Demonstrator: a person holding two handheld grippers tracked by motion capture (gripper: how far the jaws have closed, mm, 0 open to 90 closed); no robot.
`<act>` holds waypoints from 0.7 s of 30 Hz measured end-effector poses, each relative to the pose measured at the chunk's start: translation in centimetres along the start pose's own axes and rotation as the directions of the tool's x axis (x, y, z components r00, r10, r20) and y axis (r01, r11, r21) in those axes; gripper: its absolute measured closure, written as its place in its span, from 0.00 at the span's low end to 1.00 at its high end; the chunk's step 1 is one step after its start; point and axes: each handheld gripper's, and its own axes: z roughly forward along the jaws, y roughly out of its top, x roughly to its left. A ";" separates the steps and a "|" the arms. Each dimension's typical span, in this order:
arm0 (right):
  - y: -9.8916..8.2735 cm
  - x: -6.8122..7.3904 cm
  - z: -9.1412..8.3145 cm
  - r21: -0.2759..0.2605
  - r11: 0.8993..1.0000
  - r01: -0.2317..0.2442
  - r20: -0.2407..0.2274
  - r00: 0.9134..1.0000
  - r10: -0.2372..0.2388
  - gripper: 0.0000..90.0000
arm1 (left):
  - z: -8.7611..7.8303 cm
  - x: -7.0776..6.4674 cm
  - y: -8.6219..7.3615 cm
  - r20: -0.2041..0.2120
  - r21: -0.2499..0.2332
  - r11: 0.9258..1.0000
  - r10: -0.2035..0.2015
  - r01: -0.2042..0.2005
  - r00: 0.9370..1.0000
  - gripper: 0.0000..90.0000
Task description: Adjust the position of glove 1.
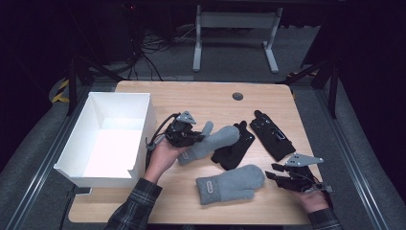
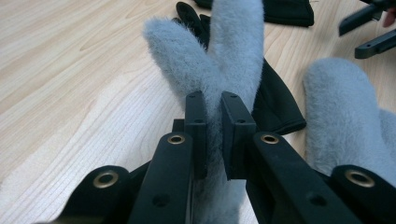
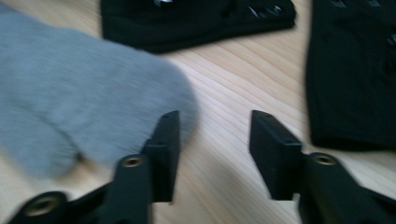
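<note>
Four gloves lie on the wooden surface (image 1: 210, 98): two grey fuzzy mittens and two black gloves. One white box (image 1: 103, 139) stands at about 9 o'clock on the surface, open at the top.

The left gripper (image 1: 191, 137) sits just right of the box, near the centre, and its fingers (image 2: 196, 128) are clenched on the first grey mitten (image 1: 213, 142). In the left gripper view the fur is squeezed between the two pads, with the thumb of the mitten sticking out at about 11 o'clock and the body running away toward 12 o'clock. That mitten's far end rests across the first black glove (image 1: 235, 149), which lies at the centre of the surface.

The second grey mitten (image 1: 230, 184) lies flat at about 6 o'clock, its cuff with a small label turned toward the person. The second black glove (image 1: 273, 135) lies at about 2 o'clock from it, apart from the others.

The right gripper (image 1: 274, 175) is at about 4 o'clock on the surface, just beside the rounded tip of the second mitten. In the right gripper view its fingers (image 3: 166, 149) stand apart with only bare wood between them; the mitten's tip (image 3: 93, 93) is just at the outer side of one finger, whether touching it I cannot tell. They grasp nothing.
</note>
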 end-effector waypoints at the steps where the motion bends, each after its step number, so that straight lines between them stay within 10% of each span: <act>1: 0.3 0.5 0.0 0.001 1.000 0.018 -0.020 1.000 -0.018 0.77 | -0.1 -0.2 0.1 -0.005 0.001 1.000 0.000 0.000 1.000 0.92; 9: 1.7 4.3 1.7 0.036 0.992 0.119 -0.151 0.982 -0.112 1.00 | -0.3 -1.5 0.5 -0.006 0.009 1.000 0.009 -0.009 1.000 0.92; 21: 2.8 3.8 4.3 0.095 0.986 0.137 -0.113 0.985 -0.126 1.00 | 0.4 -3.4 1.0 -0.006 0.037 0.999 0.028 -0.028 1.000 0.92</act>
